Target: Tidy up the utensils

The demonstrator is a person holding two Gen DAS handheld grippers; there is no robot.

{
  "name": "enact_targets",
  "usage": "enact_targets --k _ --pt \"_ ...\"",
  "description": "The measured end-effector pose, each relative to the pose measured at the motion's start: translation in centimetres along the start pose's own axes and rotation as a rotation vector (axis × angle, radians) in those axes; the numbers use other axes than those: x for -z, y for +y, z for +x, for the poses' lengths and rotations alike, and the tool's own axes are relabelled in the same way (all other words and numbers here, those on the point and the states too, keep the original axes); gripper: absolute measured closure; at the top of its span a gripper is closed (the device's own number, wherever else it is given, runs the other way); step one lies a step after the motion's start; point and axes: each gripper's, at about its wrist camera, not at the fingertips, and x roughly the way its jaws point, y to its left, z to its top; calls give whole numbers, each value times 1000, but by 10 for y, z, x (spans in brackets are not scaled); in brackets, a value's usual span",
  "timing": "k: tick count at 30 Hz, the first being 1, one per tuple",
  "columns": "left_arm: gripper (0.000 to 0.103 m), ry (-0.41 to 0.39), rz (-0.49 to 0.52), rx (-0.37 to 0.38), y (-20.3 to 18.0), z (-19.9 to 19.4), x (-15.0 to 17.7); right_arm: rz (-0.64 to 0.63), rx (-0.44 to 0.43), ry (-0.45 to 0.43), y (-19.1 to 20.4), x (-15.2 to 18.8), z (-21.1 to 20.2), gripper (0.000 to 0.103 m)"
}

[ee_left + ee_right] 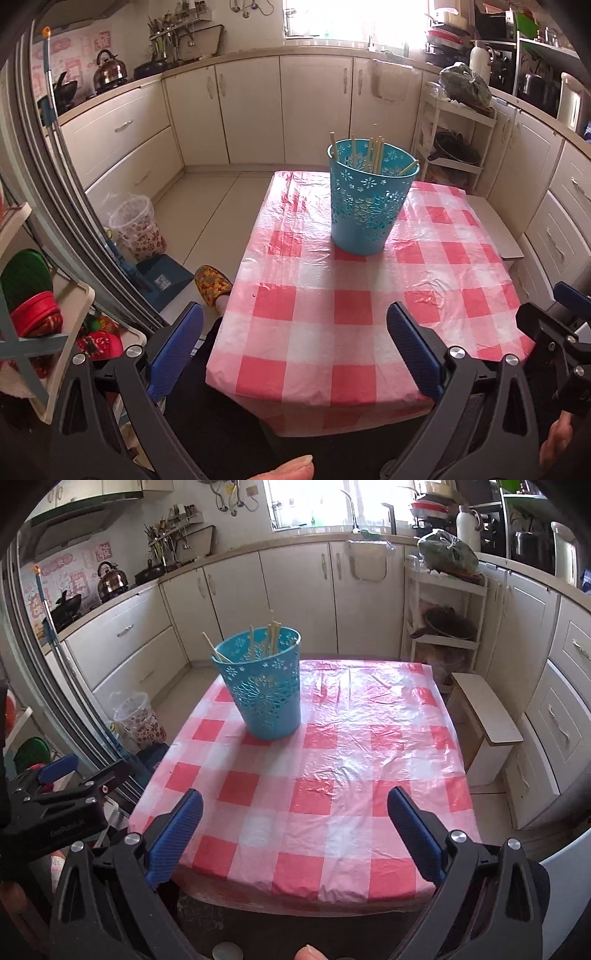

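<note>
Pale wooden chopsticks [373, 155] stand bundled in a teal plastic basket [367, 201] on the far half of the table [314, 332], leaning against its rim at loose angles with their tops poking above it. They look light, stiff and thin, so each would likely roll or twist in a broad pad; the exposed upper ends are the sensible place to pinch, squarely across the shaft. How many there are is hard to count from either view, perhaps half a dozen or so.

That basket is upright, perforated with a flower pattern, and seems light enough to tip or slide on the glossy pink-and-white checked plastic cloth if nudged at the rim. Nothing else lies on the cloth, so the sorting appears done or nearly so.

Both claws hang over the near edge of the table, well apart from the basket. The left gripper [295, 350] has its blue pads spread wide with nothing between them, and the right gripper [295, 830] is likewise fully spread and empty.

Beyond, a patterned bin [138, 230] sits on the floor.
</note>
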Motion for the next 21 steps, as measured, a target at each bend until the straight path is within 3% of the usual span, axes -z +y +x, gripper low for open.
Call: enact_targets --k 11,15,21 --pt "8 -29 6 42 1 -103 19 126 -36 -60 23 14 -82 7" --pt "8 -67 -23 16 8 -132 30 75 -14 -130 47 39 -104 7" --pt "8 -103 -53 -2 15 -154 41 63 -26 -146 55 50 -112 7"
